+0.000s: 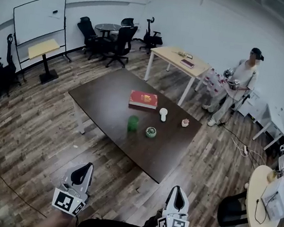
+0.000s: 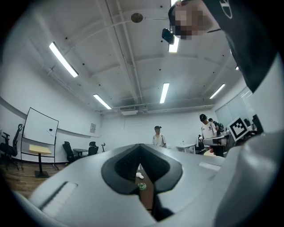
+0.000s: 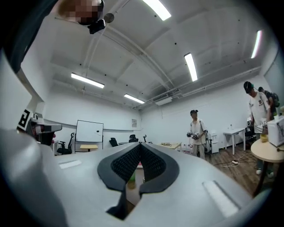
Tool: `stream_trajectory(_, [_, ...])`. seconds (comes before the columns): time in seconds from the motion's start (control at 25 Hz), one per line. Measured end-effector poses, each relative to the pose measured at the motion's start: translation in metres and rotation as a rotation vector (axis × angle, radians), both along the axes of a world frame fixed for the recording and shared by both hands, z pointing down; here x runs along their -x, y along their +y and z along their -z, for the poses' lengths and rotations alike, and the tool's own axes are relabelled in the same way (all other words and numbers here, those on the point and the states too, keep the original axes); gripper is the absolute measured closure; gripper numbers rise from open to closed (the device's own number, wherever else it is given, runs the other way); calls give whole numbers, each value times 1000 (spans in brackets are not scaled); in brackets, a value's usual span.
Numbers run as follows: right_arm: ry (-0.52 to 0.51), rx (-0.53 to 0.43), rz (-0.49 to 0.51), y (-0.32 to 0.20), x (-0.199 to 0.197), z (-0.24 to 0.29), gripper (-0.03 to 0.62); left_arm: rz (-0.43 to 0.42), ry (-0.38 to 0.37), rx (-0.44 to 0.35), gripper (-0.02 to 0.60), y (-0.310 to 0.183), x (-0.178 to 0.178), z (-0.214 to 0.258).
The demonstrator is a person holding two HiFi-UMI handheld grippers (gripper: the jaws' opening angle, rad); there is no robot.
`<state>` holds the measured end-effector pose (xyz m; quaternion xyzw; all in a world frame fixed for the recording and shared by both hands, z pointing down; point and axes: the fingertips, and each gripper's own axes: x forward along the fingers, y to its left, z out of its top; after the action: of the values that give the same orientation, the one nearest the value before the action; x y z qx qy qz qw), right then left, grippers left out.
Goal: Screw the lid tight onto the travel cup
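Head view: dark worktop mid-room, well ahead of the person holding the tools. On it the green travel cup stands upright and without its lid; the green lid lies just beside it to the right, apart from it. A red box sits farther back, a small white object to its right. Left hand-held gripper and right hand-held gripper hang low at the near edge over bare floor, well short of the worktop. Left gripper view: left hand-held gripper has its jaws pressed together, nothing between them; past the pads a sliver of worktop with the lid and the white object far off. Right gripper view: right hand-held gripper likewise closed and empty; the travel cup shows small beyond the pads. A second person stands far right, clear of the work. Judgement: the task has not begun; this is the approach. Next move calls for closing in on the worktop and parting both sets of jaws, probably one to steady the cup and the other to take the lid by its rim, seat it level on the mouth, then turn it down.
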<state>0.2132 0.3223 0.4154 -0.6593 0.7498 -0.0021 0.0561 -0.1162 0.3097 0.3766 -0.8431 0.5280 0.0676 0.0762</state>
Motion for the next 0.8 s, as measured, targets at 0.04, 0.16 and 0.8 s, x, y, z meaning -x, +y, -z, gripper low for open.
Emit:
stream_trajectory(0.04, [-6,10,-13,-2,-5,-1,585,-3,5,5,581,-1,-3,1])
stream_trajectory(0.16, [-29,24,8,-6,-14,-5,585,-14,34,22,581,-3,-17,0])
stream_trajectory(0.8, [-40,-20,92,-85,-49,-28,585,13,-1,44,581,-69,-64,-14])
